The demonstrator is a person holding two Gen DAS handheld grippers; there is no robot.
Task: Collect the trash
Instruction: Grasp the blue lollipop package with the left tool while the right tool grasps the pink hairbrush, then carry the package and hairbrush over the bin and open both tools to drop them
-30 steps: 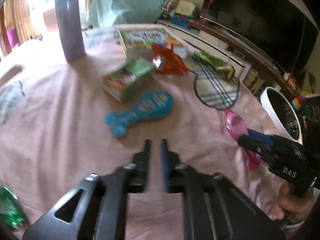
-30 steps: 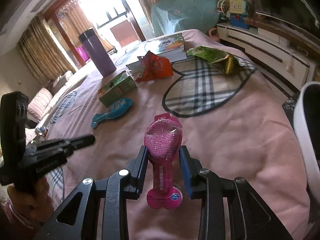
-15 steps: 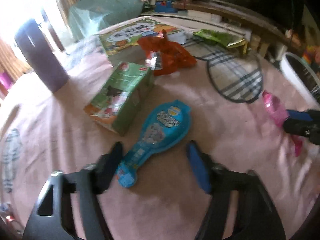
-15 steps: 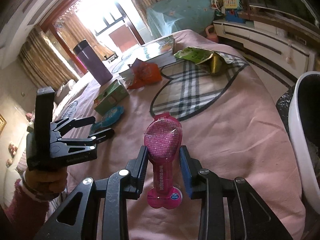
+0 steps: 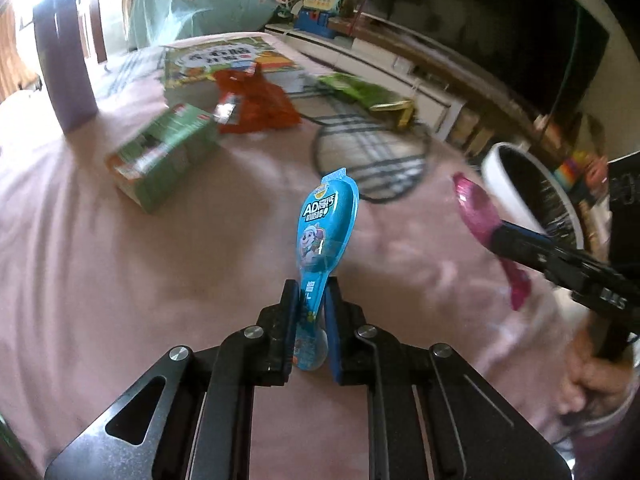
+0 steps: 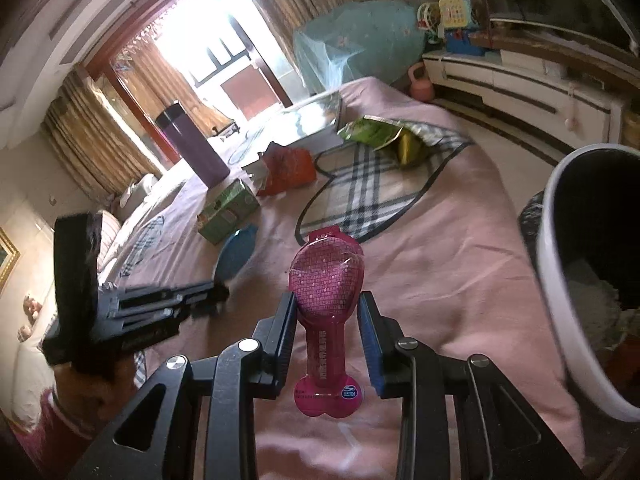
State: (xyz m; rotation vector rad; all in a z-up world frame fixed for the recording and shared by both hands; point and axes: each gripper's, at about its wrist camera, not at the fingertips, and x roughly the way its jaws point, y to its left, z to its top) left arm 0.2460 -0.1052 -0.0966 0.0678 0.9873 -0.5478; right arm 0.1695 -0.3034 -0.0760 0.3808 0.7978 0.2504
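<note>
My left gripper point(image 5: 312, 300) is shut on the handle end of a blue spoon-shaped snack pack point(image 5: 326, 224) and holds it above the pink bedspread point(image 5: 100, 280). My right gripper point(image 6: 326, 312) is shut on a pink spoon-shaped pack point(image 6: 328, 280), also seen in the left wrist view point(image 5: 474, 208). A white trash bin point(image 6: 568, 280) with a dark inside stands at the right, beside the bed; in the left wrist view the bin point(image 5: 508, 188) is just behind the pink pack. The left gripper shows in the right wrist view point(image 6: 216, 292), with the blue pack point(image 6: 236, 250) in it.
On the bed lie a green box point(image 5: 164, 156), a red wrapper point(image 5: 256, 108), a green-gold wrapper point(image 5: 368, 96), a picture book point(image 5: 224, 56) and a purple tumbler point(image 5: 66, 60). A TV and low white cabinet point(image 5: 400, 76) line the right wall.
My left gripper has closed on the blue pack and lifted it off the bed. My right gripper, still holding the pink pack, has moved nearer the trash bin.
</note>
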